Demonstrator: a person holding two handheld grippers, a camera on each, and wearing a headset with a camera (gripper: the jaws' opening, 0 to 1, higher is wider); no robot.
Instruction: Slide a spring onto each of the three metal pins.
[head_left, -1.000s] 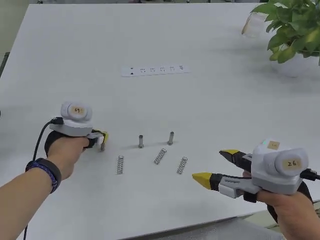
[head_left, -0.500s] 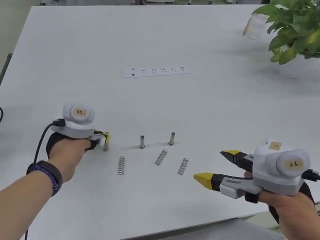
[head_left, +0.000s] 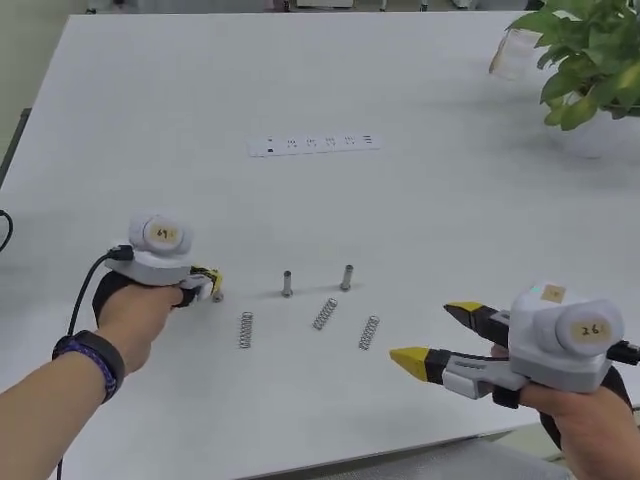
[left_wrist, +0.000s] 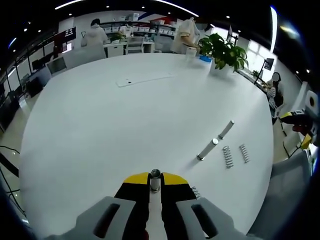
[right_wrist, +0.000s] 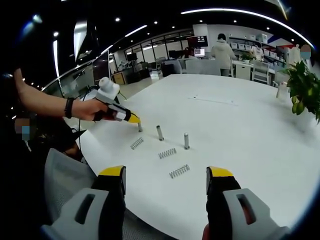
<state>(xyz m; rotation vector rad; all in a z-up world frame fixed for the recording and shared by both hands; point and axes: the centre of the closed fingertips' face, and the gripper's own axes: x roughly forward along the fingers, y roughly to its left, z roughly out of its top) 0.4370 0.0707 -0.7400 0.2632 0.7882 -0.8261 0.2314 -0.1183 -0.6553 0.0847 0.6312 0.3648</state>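
Three short metal pins stand in a row on the white table. My left gripper is shut on the leftmost pin, which I see between its yellow tips. The middle pin and the right pin stand free. Three springs lie flat just in front of them: left spring, middle spring, right spring. My right gripper hovers open to the right of the springs, holding nothing. Its wide jaws face the springs and pins.
A white power strip lies further back at the table's centre. A potted plant and a clear cup stand at the far right corner. The table's front edge runs close below my right hand.
Only the head camera has shifted a little. Both grippers, the pins and the springs keep their places.
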